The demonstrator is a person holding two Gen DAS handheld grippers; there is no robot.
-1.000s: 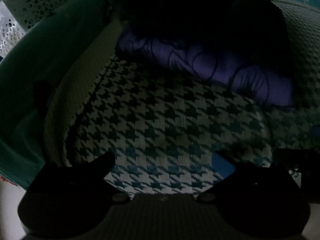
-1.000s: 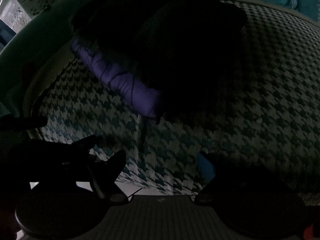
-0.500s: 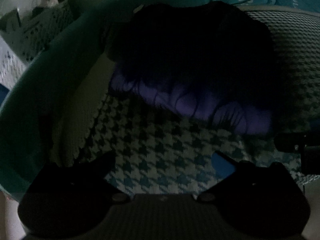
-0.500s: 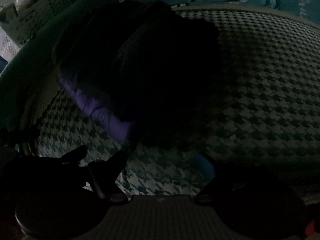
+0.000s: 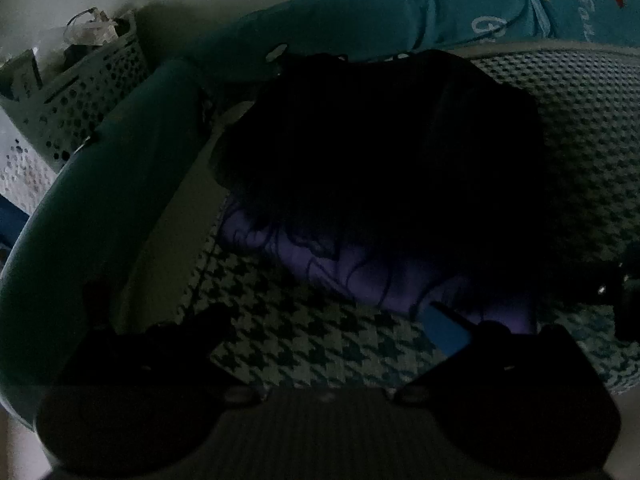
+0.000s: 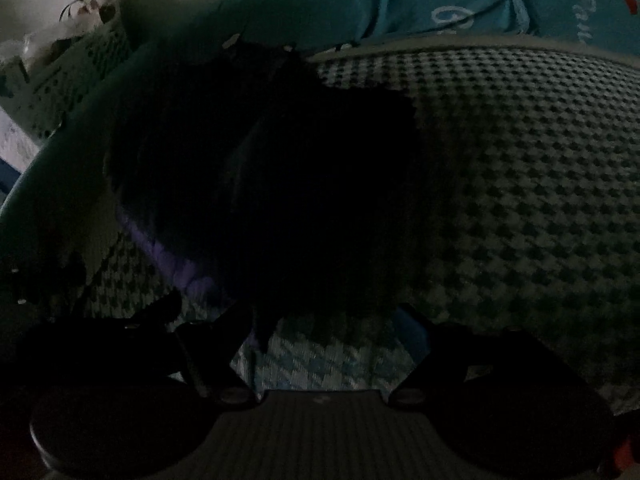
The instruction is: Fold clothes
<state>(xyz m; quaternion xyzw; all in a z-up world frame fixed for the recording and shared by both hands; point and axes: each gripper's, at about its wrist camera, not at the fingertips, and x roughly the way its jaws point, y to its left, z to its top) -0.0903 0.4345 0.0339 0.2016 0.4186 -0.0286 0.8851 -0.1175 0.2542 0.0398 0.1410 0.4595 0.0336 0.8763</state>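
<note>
Above the houndstooth cover (image 5: 320, 344), we hold both grippers, left gripper (image 5: 332, 328) and right gripper (image 6: 324, 332), spread and empty; we should pinch the dark garment's (image 5: 380, 152) near edge evenly.

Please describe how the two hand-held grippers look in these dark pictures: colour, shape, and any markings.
Both look black. The left gripper has two broad, pointed fingers on rounded bases; one fingertip carries a blue pad. A ribbed grey plate lies between the bases. The right gripper has the same shape, with a blue pad on one fingertip and something red at the frame's lower right corner. No sleeves or cables are visible.
</note>
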